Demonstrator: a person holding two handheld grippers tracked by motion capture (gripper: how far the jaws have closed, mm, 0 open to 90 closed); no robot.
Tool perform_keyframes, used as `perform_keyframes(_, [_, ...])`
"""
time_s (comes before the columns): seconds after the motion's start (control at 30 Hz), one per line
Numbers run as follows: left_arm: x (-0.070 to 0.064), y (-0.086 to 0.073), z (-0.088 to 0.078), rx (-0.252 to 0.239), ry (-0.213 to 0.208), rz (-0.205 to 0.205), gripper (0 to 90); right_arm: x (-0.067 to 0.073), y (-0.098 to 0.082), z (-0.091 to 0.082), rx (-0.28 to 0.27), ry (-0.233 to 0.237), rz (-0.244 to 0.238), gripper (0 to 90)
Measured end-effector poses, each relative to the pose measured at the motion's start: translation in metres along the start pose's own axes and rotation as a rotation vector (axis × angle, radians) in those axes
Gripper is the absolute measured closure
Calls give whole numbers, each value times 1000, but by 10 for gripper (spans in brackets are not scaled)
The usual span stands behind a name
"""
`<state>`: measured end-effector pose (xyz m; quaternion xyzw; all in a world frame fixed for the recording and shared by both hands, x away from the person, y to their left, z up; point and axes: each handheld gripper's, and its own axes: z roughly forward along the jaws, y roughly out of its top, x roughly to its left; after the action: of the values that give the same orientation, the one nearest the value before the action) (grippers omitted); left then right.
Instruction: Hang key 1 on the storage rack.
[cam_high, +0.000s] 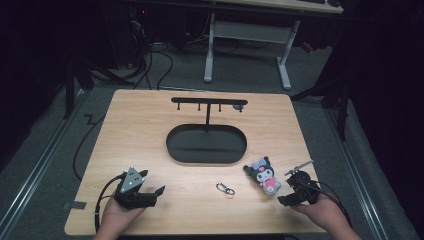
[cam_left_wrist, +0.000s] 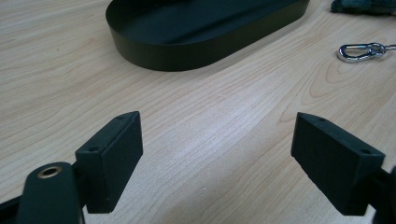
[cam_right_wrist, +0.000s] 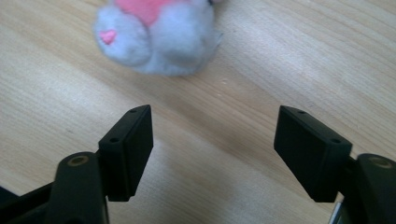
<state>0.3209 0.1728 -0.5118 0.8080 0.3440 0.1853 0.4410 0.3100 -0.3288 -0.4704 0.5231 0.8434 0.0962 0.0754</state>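
Holding my right hand-held gripper (cam_right_wrist: 213, 140) low over the tabletop (cam_high: 150, 125), I have its jaws spread wide with nothing but bare wood between them. Just ahead of them lies the plush toy (cam_right_wrist: 156, 35), its grey-white and pink underside facing my gripper view, close but apart from the pads. From the high view, the plush toy (cam_high: 264, 175) lies near the right front of the tabletop, just beside my right hand-held gripper (cam_high: 292, 192). A small metal clip (cam_high: 225, 189) lies on the wood a little to its left, apart from it. My left hand-held gripper (cam_high: 150, 187) sits near the left front edge, jaws equally wide and empty. Beyond both, at the middle, stands the black oval tray (cam_high: 206, 145) with its hanging rack (cam_high: 209, 101) upright behind.
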Motion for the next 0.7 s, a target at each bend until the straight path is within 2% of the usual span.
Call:
perform_keyframes(0.07, [0, 0, 1, 6, -2, 3, 173, 4, 3, -1, 12, 3, 0, 243])
perform_keyframes(0.2, [0, 0, 1, 3, -5, 3, 172, 10, 11, -2, 1, 12, -4, 205])
perform_keyframes(0.4, [-2, 1, 3, 7, -10, 15, 171, 16, 20, 2, 1, 13, -25, 202])
perform_keyframes(0.57, [-2, 1, 4, 8, -10, 15, 168, 19, 26, 5, 6, 25, -24, 190])
perform_keyframes(0.7, [-2, 0, 4, 2, -17, 7, 167, 21, 35, 10, -6, 31, -2, 173])
